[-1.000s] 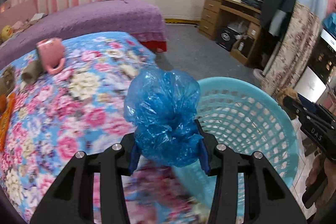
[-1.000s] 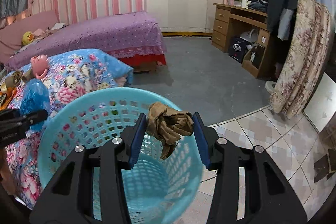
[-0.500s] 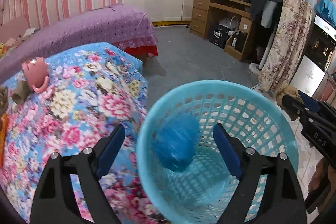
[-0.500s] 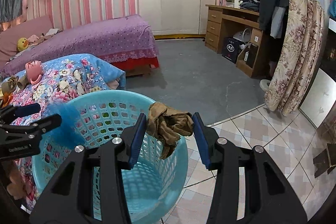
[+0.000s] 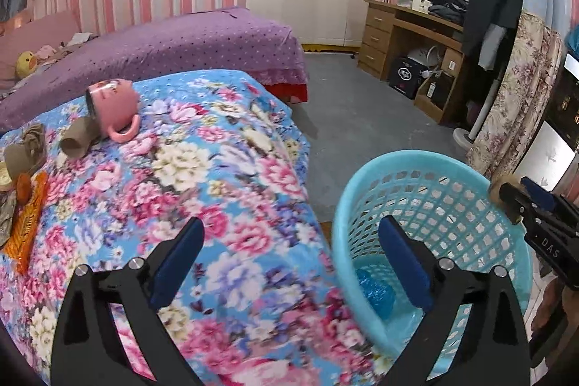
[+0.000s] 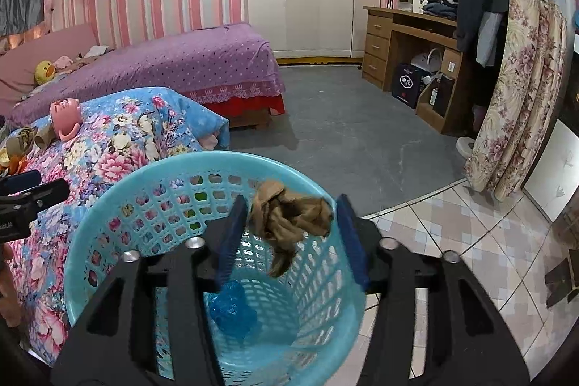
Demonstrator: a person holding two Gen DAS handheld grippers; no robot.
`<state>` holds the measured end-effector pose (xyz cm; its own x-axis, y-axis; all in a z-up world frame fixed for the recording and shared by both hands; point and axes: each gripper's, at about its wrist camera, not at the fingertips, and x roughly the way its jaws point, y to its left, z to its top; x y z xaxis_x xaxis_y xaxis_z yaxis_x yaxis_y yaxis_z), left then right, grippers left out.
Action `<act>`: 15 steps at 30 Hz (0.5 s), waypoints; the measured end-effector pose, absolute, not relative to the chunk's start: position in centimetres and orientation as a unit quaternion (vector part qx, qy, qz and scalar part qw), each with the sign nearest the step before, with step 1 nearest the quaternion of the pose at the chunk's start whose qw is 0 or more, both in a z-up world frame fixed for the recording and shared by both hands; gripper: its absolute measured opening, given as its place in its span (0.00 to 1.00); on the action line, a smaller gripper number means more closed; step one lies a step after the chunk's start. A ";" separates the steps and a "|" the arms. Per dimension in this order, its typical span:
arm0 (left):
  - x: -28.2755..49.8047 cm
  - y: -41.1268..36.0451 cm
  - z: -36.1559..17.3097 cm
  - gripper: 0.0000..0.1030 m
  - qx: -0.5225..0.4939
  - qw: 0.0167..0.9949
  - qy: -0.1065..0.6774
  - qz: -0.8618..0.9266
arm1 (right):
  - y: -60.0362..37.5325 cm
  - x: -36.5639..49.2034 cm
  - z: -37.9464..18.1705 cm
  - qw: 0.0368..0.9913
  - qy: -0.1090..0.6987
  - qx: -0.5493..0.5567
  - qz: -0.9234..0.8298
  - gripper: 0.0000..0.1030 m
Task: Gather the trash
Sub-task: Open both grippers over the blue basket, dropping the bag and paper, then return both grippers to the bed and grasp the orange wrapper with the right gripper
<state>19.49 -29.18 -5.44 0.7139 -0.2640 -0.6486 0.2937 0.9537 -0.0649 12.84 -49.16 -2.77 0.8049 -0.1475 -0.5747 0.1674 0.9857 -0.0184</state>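
Grey floor lies open beyond the flowered bed, whose edge touches the blue laundry basket; a blue plastic bag lies on the basket's bottom; the left gripper, just opened wide and empty, straddles bed edge and basket rim; the right gripper, jaws just parting, has crumpled brown paper between them, above the basket.
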 end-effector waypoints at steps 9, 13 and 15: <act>18.6 -24.8 -4.3 0.93 0.015 0.932 0.338 -0.127 | -46.5 12.8 -0.8 0.959 0.267 0.025 -0.091 0.96; 18.3 -21.9 -3.5 0.94 0.013 0.937 0.330 -0.112 | -44.5 14.0 -0.3 0.959 0.266 0.032 -0.095 0.96; 18.1 -20.4 -3.1 0.94 0.011 0.939 0.329 -0.105 | -43.0 14.5 -0.1 0.959 0.264 0.027 -0.096 0.96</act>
<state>18.13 -20.42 -3.10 0.7619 -0.1908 -0.6189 0.2047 0.9776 -0.0494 14.47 -43.04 -0.06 0.8422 -0.1699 -0.5117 0.1988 0.9800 0.0019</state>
